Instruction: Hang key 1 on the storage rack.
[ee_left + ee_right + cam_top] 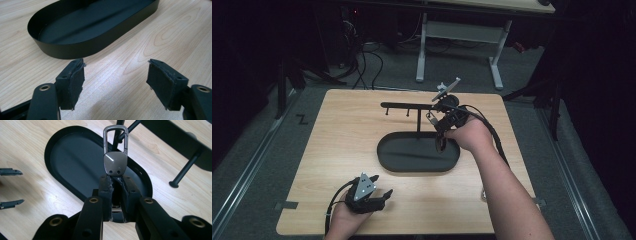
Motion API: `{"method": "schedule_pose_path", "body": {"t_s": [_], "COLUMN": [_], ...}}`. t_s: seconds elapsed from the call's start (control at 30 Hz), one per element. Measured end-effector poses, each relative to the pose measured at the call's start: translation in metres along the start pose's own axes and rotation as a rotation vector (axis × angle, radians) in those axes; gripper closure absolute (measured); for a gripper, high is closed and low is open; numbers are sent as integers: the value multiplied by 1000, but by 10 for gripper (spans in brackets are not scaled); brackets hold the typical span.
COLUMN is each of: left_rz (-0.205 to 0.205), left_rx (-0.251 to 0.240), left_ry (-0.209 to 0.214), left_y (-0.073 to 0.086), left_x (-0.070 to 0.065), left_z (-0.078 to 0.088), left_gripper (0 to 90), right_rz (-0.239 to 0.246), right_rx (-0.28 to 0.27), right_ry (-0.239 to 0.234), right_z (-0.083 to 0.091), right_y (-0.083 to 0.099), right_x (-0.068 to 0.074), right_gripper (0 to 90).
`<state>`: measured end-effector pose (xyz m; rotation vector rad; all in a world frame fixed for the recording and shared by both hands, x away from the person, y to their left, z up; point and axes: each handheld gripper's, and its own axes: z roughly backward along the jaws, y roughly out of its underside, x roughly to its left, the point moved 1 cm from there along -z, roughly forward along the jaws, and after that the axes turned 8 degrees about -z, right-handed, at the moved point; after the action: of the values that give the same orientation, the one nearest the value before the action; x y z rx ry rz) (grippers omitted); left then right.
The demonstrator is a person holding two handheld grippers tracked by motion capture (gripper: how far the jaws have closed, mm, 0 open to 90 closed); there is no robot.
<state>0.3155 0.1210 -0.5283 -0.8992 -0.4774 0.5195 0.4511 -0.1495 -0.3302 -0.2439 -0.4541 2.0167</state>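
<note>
Keyring clip (115, 157), dark metal with a carabiner loop at its top, is clamped by its lower end between the right gripper's (116, 185) pads; the loop stands up clear of the jaws. In the high view the right gripper (443, 131) is over the right end of the tray (387, 155), close below the right end of the rack's bar (409, 106), with the clip hanging there too small to make out in detail. In the right gripper view the loop lies just beside the rack's post, contact not certain; one peg (183, 171) of the bar hangs free to the right.

Tray: black, oval, shallow, at mid-desk (337, 130); the post rises from it.

Left gripper (384, 196) rests near the desk's front edge, left of centre, well apart from the tray. Its jaws stand wide apart, nothing between the pads (76, 82), bare wood below. Tray wall (82, 48) just ahead of them.
</note>
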Motion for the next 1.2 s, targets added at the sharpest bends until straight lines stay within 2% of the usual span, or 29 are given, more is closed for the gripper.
{"method": "schedule_pose_path", "body": {"t_s": [0.2, 0.27, 0.4, 0.53, 0.7, 1.0, 1.13, 1.17, 1.2], "left_rz": [3, 2, 1, 0, 2, -1, -4, -4, -4], "left_rx": [-3, -2, 2, 4, 1, 3, 6, 5, 6], "left_ry": [-2, -2, 1, 1, -2, -3, -1, -4, -4], "left_y": [0, 0, 0, 0, 1, 1, 1, 1, 1], "left_x": [0, 0, 0, 0, 0, 0, 0, 0, 0], "left_z": [0, 0, 0, 0, 0, -1, -1, -1, -1], "left_gripper": [304, 304, 304, 305, 305, 305, 305, 305, 305], "right_rz": [-12, -2, -19, -12, -29, -43, -40, -46, -46], "right_rx": [4, 0, 3, 11, 11, -5, -3, -10, -10], "right_ry": [5, 8, 9, 20, 17, 59, 64, 63, 63], "right_z": [-5, -6, -11, -19, -29, -39, -44, -45, -45], "right_y": [-5, -6, -7, -8, -8, -13, -13, -13, -13], "right_x": [-1, -2, -1, -3, -5, -3, -2, -2, -2], "right_gripper": [805, 805, 805, 805, 804, 801, 788, 724, 724]}}
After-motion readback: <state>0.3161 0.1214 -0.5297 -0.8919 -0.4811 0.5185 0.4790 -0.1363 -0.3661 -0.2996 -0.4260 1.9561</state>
